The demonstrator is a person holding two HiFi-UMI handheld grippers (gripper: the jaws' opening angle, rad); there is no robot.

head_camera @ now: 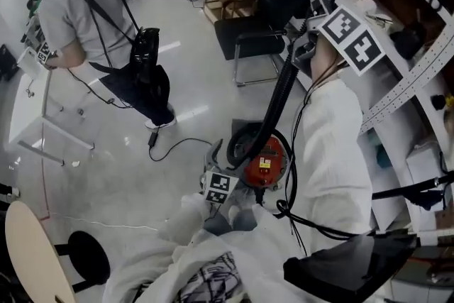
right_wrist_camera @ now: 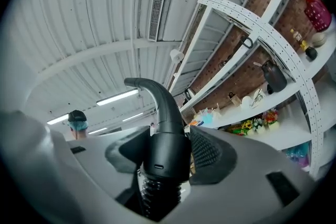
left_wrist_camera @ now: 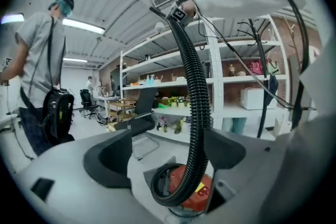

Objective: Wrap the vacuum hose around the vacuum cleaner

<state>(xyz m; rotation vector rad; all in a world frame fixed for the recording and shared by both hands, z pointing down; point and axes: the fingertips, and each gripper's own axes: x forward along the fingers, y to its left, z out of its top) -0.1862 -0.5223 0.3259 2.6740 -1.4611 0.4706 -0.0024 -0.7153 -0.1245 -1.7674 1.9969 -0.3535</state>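
White sleeves [head_camera: 333,152] crowd the near edge of the head view. Low down, left gripper [left_wrist_camera: 168,157], fingers wide. The vacuum hose [left_wrist_camera: 197,97] runs up between them, closer to the right finger, not gripped. Just beyond, on the floor [head_camera: 177,103], sits the red vacuum cleaner [head_camera: 267,161], partly hidden under a loop of hose; base not visible. The hose climbs to the raised right gripper [right_wrist_camera: 168,157], fingers clamped on its rigid black cuff [right_wrist_camera: 167,144]. Its curved end is cut off at the head view's top. Far: black chair [head_camera: 248,32], person [head_camera: 78,18] standing left, shelves [left_wrist_camera: 236,81] right.
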